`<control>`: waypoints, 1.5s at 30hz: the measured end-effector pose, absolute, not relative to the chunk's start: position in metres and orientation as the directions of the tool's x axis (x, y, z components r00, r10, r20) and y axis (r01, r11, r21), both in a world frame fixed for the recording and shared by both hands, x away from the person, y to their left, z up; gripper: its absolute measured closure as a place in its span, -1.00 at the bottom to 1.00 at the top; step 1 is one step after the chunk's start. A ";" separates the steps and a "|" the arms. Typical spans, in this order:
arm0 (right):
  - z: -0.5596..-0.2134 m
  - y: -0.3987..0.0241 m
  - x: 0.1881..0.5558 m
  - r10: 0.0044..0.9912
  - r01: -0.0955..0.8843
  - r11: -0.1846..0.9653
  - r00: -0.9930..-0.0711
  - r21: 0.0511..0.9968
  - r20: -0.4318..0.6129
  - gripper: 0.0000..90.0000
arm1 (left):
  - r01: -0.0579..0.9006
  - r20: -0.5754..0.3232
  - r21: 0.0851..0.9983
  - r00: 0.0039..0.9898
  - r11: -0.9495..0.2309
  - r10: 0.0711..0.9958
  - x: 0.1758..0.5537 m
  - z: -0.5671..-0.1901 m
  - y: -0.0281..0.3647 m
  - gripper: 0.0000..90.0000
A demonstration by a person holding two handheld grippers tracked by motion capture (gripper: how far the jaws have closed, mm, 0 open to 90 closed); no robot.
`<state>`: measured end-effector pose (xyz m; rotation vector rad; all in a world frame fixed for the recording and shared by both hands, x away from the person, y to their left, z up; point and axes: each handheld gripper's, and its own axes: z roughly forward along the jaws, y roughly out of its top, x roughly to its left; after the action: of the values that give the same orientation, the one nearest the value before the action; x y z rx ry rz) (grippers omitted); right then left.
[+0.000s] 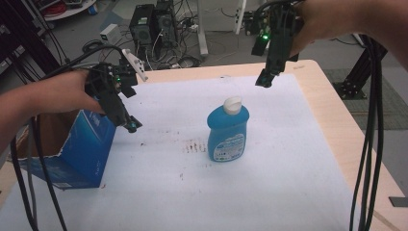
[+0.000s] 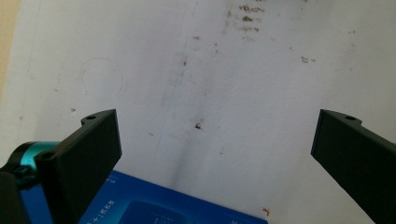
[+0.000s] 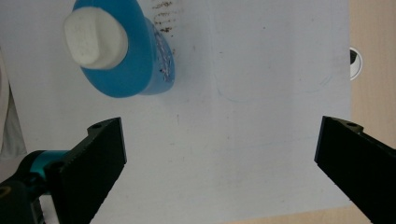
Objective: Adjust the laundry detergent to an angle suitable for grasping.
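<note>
At the left edge of the table (image 1: pixel 332 110), an open blue cardboard box (image 1: pixel 84 154) is seen standing on the white sheet (image 1: pixel 269 192) that covers most of the tabletop. The left claw (image 1: pixel 131 125) is held just above the box's upper right corner by a hand (image 1: pixel 67 91) that enters from the left; in the left gripper view its two black jaws are spread wide with nothing between them, and a corner of the blue box (image 2: pixel 163 205) with printed lettering is seen below them against the stained sheet.

Near the middle of the sheet a blue detergent bottle (image 1: pixel 228 132) with a white cap (image 1: pixel 232 104) is found standing upright, its label turned toward the camera; a patch of dark smudges (image 1: pixel 195 145) is seen just beside it on its left. It is well apart from both claws.

Farther right and toward the far edge, the right claw (image 1: pixel 265 78) is held high above the sheet, pointing down. In the right gripper view its jaws are likewise wide apart and empty, and the bottle (image 3: pixel 135 56) is viewed from above at the upper left, clear of the jaws. Dark cables (image 1: pixel 370 144) are seen hanging along the right side.
</note>
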<state>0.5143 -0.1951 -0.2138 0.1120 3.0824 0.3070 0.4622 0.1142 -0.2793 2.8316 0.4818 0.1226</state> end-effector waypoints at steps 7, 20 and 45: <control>-0.223 -0.208 0.510 0.096 0.090 0.975 -0.995 0.204 -0.015 -0.97 | 0.401 0.030 0.338 0.900 -0.851 0.436 0.465 -0.278 0.117 -0.96; -0.231 -0.217 0.510 0.105 0.101 0.974 -0.994 0.201 -0.008 -0.97 | 0.470 0.013 0.508 0.834 -0.722 0.552 0.466 -0.288 0.121 -0.96; -0.239 -0.223 0.510 0.118 0.117 0.973 -0.993 0.198 0.002 -0.97 | 0.565 -0.021 0.681 0.651 -0.466 0.759 0.470 -0.300 0.119 -0.96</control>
<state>0.5100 -0.2226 -0.2394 0.1852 3.1107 0.3117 0.4696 0.1186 -0.3000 2.2001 1.0230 0.3756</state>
